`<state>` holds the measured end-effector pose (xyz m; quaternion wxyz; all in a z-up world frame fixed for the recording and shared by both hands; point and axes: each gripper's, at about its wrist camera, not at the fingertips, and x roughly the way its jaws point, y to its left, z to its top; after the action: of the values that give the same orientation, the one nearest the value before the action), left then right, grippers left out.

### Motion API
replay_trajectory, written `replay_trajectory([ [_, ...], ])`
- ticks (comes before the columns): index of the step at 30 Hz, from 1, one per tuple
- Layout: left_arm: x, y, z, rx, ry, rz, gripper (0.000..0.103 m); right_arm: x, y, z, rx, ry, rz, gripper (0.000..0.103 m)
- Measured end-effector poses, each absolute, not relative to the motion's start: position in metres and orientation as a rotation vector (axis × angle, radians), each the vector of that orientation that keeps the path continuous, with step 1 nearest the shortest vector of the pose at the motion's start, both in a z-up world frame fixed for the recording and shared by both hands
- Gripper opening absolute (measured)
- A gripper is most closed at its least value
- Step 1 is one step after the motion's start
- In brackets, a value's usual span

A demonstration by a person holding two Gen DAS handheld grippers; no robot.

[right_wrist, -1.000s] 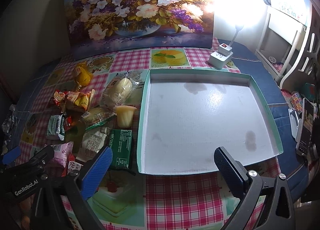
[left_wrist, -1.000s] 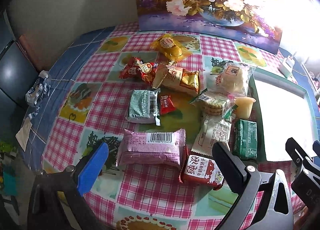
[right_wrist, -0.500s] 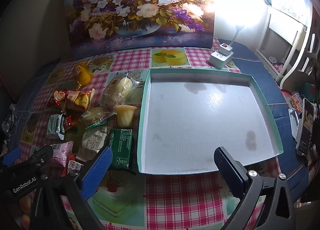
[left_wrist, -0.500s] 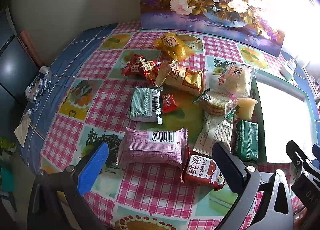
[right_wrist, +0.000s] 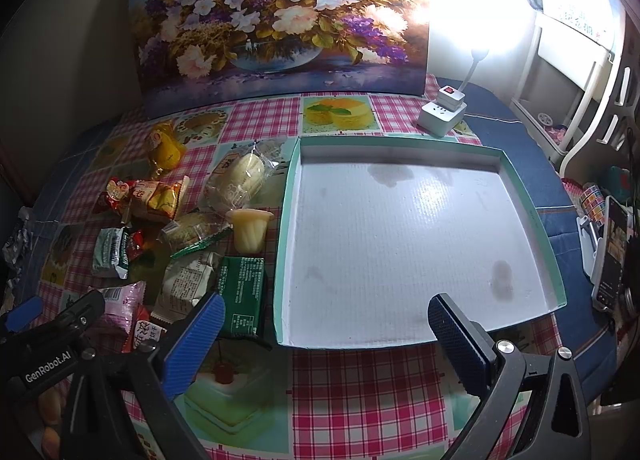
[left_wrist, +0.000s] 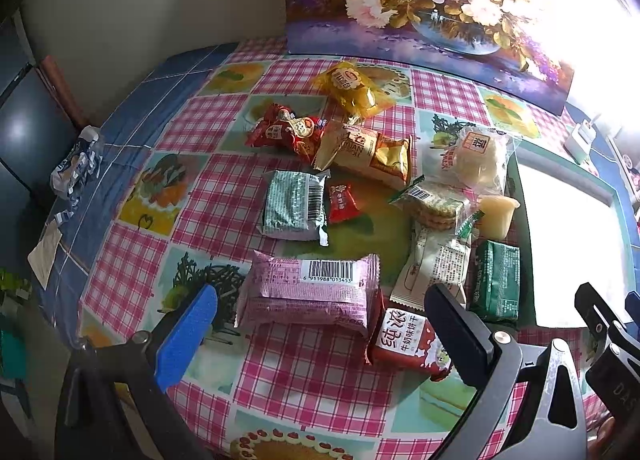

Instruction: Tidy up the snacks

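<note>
Eleven snacks lie loose: one pink packet (left_wrist: pixel 310 292), two red packets (left_wrist: pixel 404 340) (left_wrist: pixel 286 130), one small red sachet (left_wrist: pixel 342 202), two green packets (left_wrist: pixel 294 206) (left_wrist: pixel 496 280), one white packet (left_wrist: pixel 438 264), one yellow bag (left_wrist: pixel 354 90), one gold-and-cream packet (left_wrist: pixel 368 154), one clear cracker pack (left_wrist: pixel 438 204), one wrapped bun (left_wrist: pixel 478 158), and one jelly cup (left_wrist: pixel 496 214). One tray (right_wrist: pixel 556 260), one painting (right_wrist: pixel 276 20), one power strip (right_wrist: pixel 442 112).

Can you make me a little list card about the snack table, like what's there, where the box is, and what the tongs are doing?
snacks: loose pile on the checked cloth, left of the box
nearest snack: pink pack, barcode up
beside box: green pack, jelly cup
box: open, white inside, no snacks in it
left tongs: open, holding nothing, above the pink pack
right tongs: open, holding nothing, over the box's near edge
behind: flower painting
</note>
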<state>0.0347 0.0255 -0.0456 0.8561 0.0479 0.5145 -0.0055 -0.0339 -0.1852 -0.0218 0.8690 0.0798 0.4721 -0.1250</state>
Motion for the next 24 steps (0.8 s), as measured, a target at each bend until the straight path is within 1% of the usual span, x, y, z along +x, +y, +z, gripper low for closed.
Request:
replay_trajectory([
  [24,0.038,0.038,-0.051,0.062,1.100,0.011,0.103,-0.030,-0.180,-0.026,0.134,1.014,-0.257,0.103],
])
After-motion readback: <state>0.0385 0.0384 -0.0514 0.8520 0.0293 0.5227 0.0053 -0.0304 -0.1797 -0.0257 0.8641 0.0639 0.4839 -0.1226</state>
